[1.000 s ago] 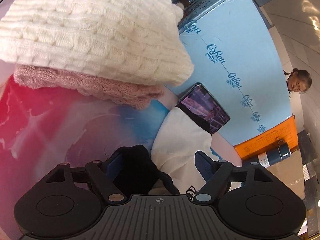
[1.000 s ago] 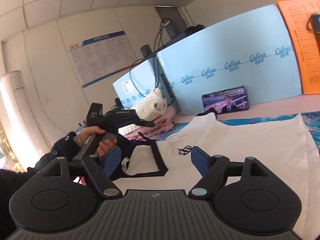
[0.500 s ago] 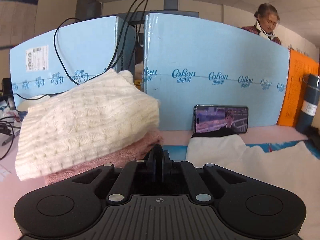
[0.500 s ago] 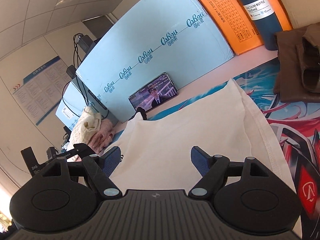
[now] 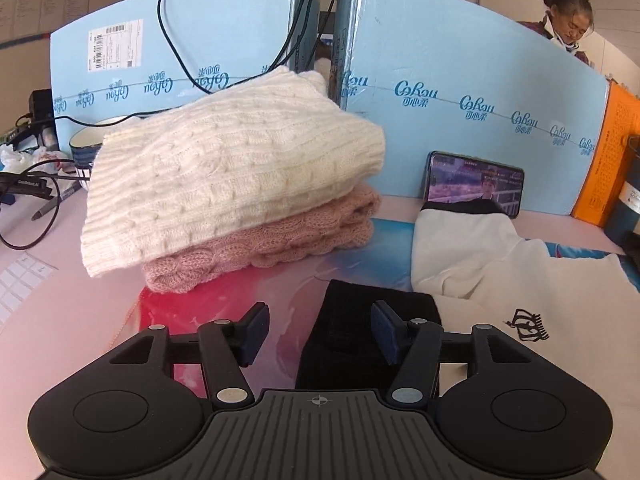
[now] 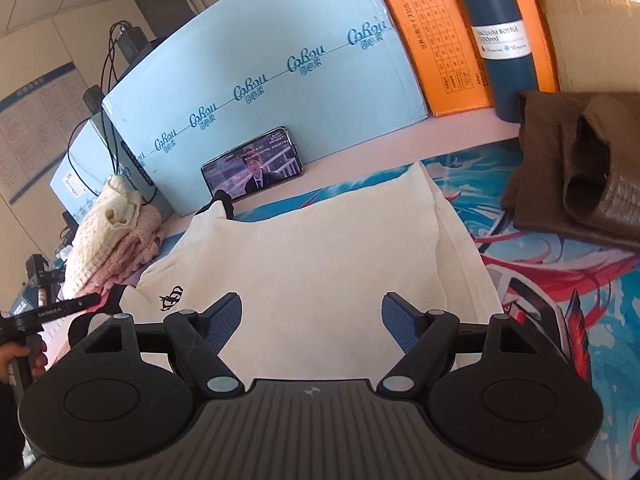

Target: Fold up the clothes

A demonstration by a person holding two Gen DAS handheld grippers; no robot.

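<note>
A white top with black trim and a small black crown logo (image 5: 526,325) lies flat on the printed mat; it fills the middle of the right wrist view (image 6: 316,264). Its black cuff (image 5: 360,320) lies between and under the fingers of my left gripper (image 5: 320,334), which is open and holds nothing. My right gripper (image 6: 312,322) is open and empty, hovering over the lower part of the white top. The left gripper shows at the left edge of the right wrist view (image 6: 56,312).
A folded cream knit (image 5: 224,172) lies on a folded pink knit (image 5: 280,240) at the back left. A phone (image 5: 476,182) leans on the blue foam boards (image 5: 480,100). Brown clothes (image 6: 580,168), a blue bottle (image 6: 500,36) and an orange board (image 6: 440,40) stand at the right.
My left gripper was shut on the black cuff half a second ago and has opened, leaving the cuff on the mat. The right gripper stayed open and swung right over the white top.
</note>
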